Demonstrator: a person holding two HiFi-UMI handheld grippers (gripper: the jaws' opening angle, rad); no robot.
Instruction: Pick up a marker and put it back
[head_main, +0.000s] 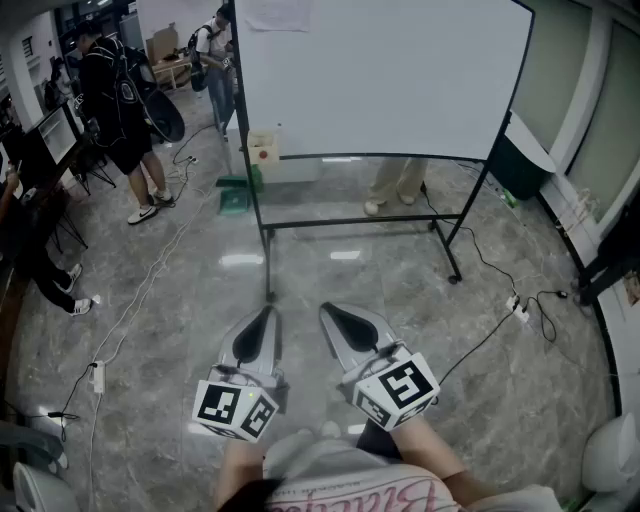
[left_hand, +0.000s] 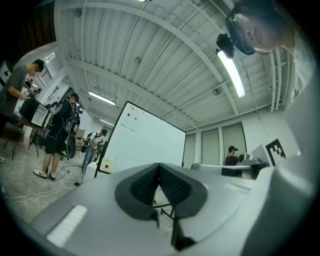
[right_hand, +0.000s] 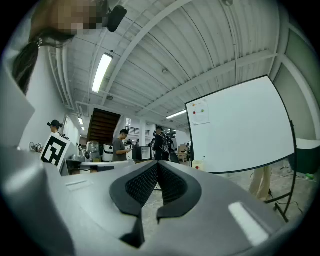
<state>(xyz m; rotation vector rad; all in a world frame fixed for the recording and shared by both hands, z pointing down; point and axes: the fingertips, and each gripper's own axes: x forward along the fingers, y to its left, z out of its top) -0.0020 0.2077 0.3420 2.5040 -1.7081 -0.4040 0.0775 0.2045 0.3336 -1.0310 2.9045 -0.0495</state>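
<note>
Over the floor (head_main: 350, 270), facing the whiteboard (head_main: 380, 80), left hand-held gripper (head_main: 258, 335) and right hand-held gripper (head_main: 348, 328) are clenched and empty. No marker shows, probably ahead at the board, neither gripper nearer.

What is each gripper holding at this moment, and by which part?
Nothing is held. The left gripper and the right gripper both have their jaws together, with nothing between them.

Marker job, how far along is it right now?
Nothing looks done yet. The left gripper and right gripper are both shut and empty, held low, well short of the whiteboard. No marker is visible. Picking one up and putting it back both remain.
</note>
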